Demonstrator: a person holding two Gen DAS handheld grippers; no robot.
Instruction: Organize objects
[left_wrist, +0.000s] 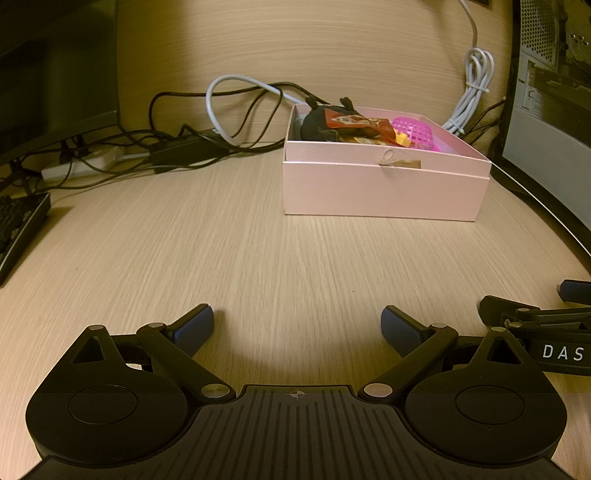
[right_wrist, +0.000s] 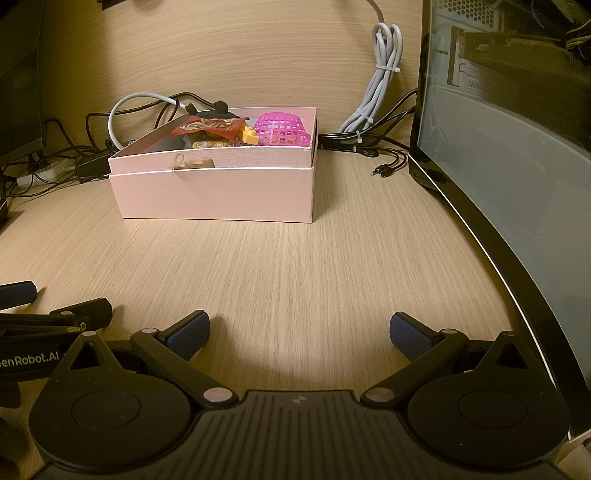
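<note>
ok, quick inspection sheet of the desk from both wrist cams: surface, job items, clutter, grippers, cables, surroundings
Surface: light wood-grain desk, bare between the grippers and the box.
Job's things: open pink box at the back; inside, a pink mesh basket upside down, a red snack packet, a yellow block and a dark plush item.
Clutter: nothing seen loose on the desk in front of the box.
Grippers: left gripper and right gripper low over the desk, side by side, jaws wide apart, holding nothing.
Cables: black tangle left of the box; tied grey bundle on the right; loose jack plug.
Surroundings: glass-sided PC case right; keyboard far left.
</note>
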